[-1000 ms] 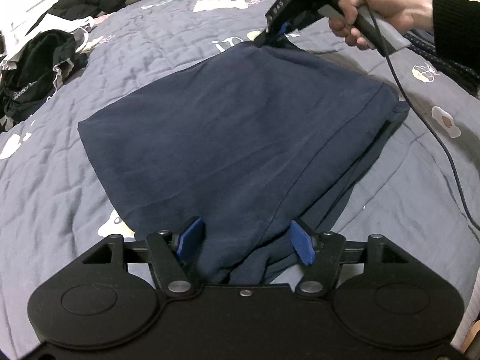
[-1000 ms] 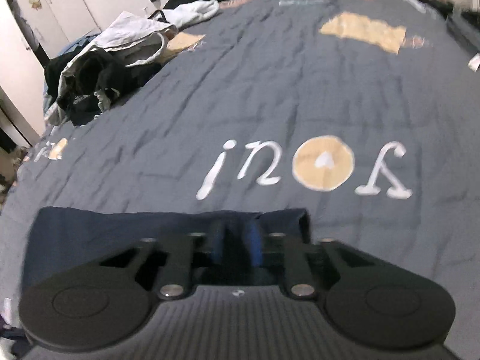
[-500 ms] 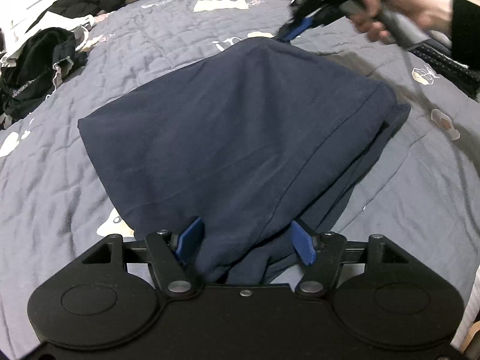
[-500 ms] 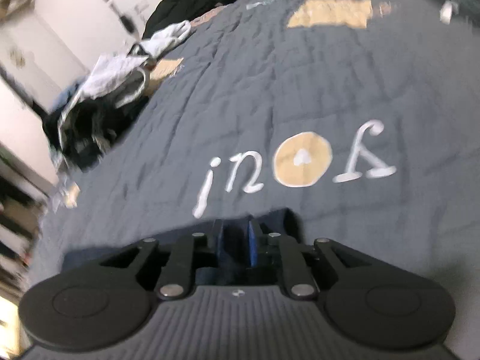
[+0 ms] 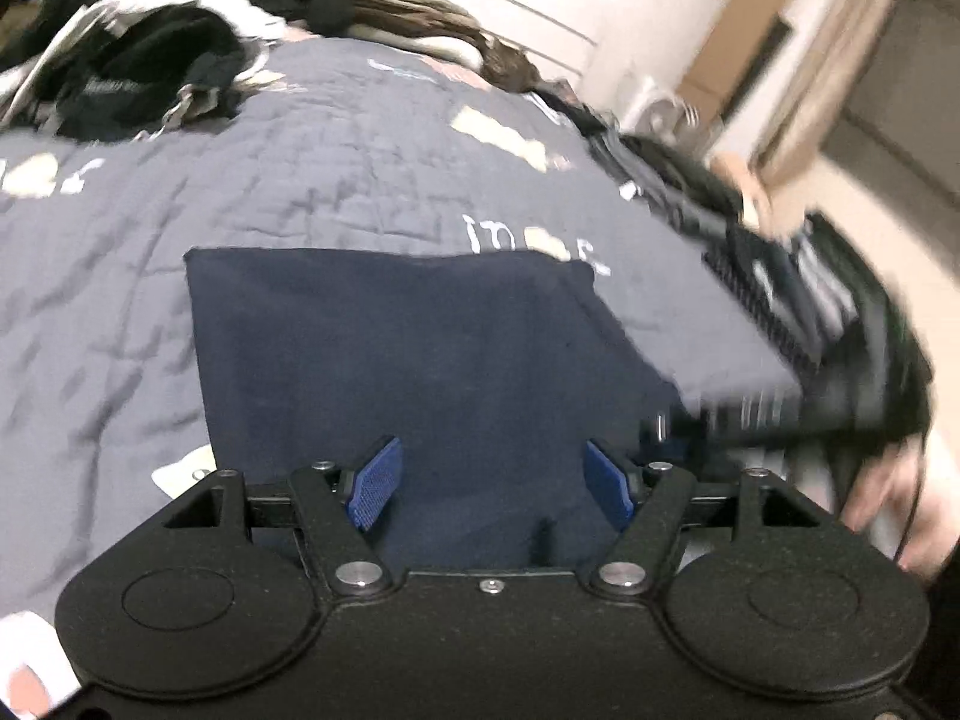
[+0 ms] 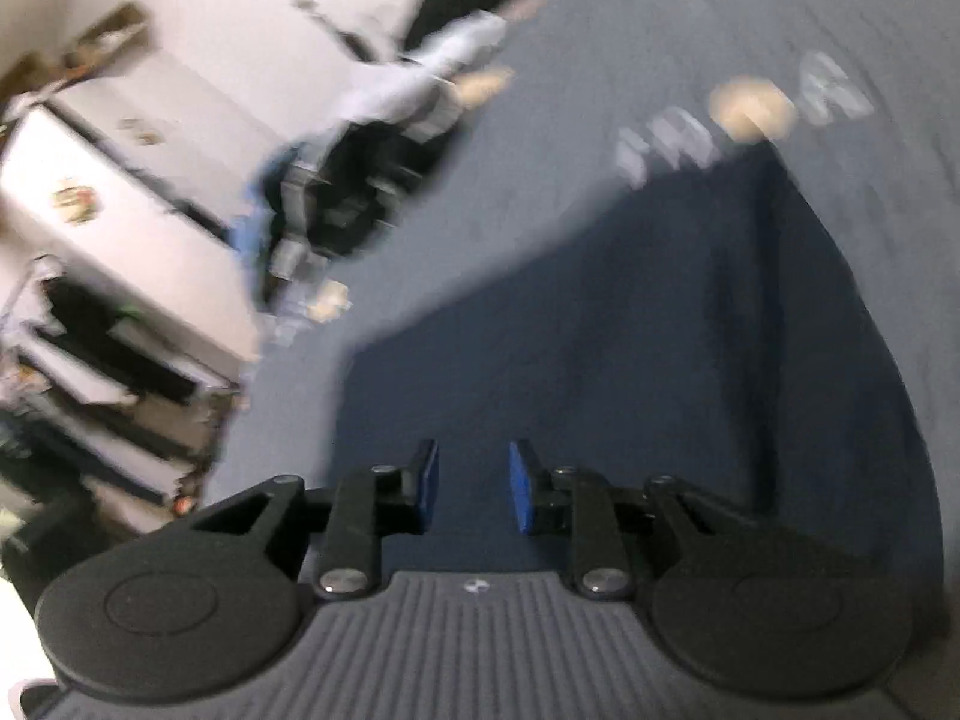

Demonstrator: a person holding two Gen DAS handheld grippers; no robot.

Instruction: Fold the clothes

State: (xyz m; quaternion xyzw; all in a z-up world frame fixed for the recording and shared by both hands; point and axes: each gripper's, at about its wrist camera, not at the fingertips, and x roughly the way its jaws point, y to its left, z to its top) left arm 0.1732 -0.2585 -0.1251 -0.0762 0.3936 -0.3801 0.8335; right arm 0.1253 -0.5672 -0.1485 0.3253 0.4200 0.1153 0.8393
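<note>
On the far left of my left wrist view a heap of unfolded dark and pale clothes (image 5: pixel 138 78) waits at the head of the bed, so I judge there is plenty left to do. Moving right, the one navy garment (image 5: pixel 420 360) lies on the grey quilted bedspread (image 5: pixel 108 276) as a flat, roughly rectangular shape, which tells me at least one fold is already laid down; whether it needs another fold I cannot say from here. My left claw (image 5: pixel 489 480) stands spread, its two blue pads either side of the near edge of the garment with cloth between them, not pressing it as far as I can tell. Further right a stack of dark striped items (image 5: pixel 774 294) sits at the bed's edge, too blurred to count. In the right wrist view, my right claw (image 6: pixel 473 489) has just been opening; its pads are parted over the navy cloth and pinch nothing. I count one garment in hand, two claws, one heap and one stack.
</note>
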